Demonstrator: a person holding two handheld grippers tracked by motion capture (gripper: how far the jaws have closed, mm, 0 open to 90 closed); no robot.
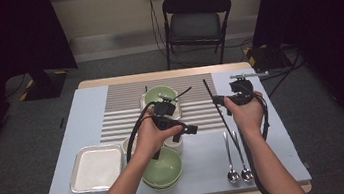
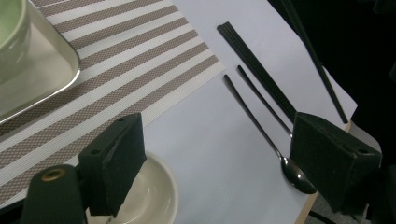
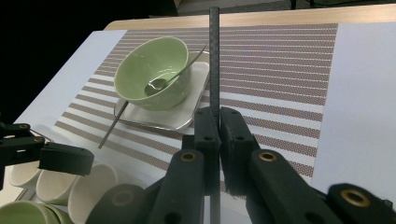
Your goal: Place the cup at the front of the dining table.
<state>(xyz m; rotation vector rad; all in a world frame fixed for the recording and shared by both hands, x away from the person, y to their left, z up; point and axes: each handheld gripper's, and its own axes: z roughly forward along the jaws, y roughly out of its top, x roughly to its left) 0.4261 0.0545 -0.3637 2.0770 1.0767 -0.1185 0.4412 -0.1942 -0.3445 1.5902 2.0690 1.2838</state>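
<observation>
**Open claw over a cream cup, spoons and chopsticks ahead**

The left claw (image 2: 217,163) stands with its two black jaws wide apart and nothing between them. Under the left jaw lies the rim of a cream cup (image 2: 156,196). On the pale worktop (image 2: 205,126) two metal spoons (image 2: 261,128) lie side by side, their bowls near the right jaw. Just beside them lies a pair of black chopsticks (image 2: 254,63). A striped placemat (image 2: 135,56) carries a metal tray (image 2: 44,77) at the upper left, holding a green bowl (image 2: 9,23).

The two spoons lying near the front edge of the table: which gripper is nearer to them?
Right. The right gripper, shut on a black chopstick, hangs just behind the two spoons. The left gripper is open, off to their left over the cups.
</observation>
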